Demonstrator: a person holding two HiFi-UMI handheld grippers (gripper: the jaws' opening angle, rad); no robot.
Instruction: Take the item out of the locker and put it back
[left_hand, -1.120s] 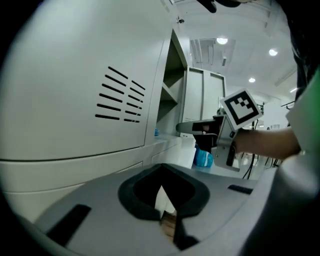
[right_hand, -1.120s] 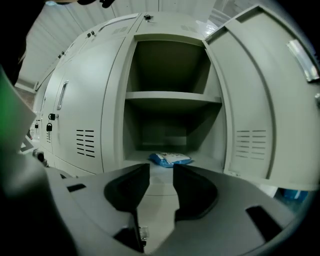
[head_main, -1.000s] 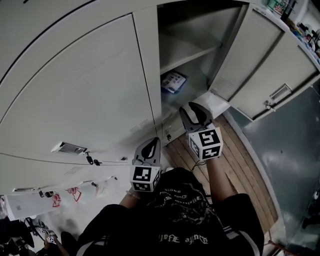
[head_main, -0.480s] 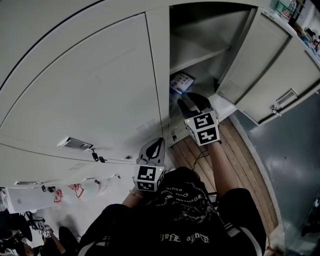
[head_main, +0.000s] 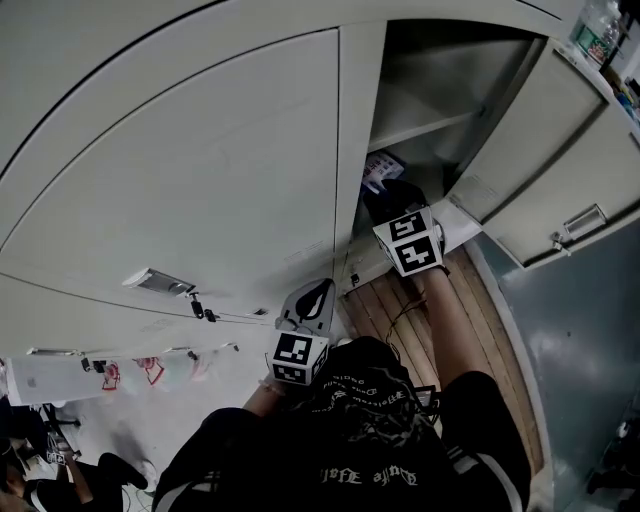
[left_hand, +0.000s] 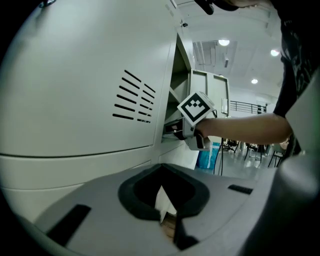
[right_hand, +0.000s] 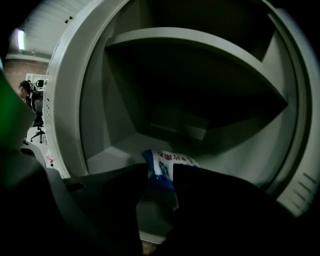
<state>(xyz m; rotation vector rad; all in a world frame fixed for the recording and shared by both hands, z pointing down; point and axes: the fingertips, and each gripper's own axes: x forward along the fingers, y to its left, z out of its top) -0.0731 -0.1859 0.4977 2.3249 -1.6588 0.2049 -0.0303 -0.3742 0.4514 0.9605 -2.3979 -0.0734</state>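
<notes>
Jaws, right gripper (right_hand: 157, 200): just been widening, now released; the blue-and-white packet (right_hand: 170, 162) shows in the gap, unpinched. Jaws, left gripper (left_hand: 167, 212): closed together, empty, parked at 7 o'clock of the right. Locker (head_main: 425, 110): the right gripper has advanced inside over the last second. The packet lies on the locker floor at 12 o'clock of the tips. Judgement: take-out grasp imminent.

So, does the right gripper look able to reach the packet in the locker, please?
Probably yes: the locker door stands open, and the right gripper, jaws just opening, has the packet showing between them, unblocked.
</notes>
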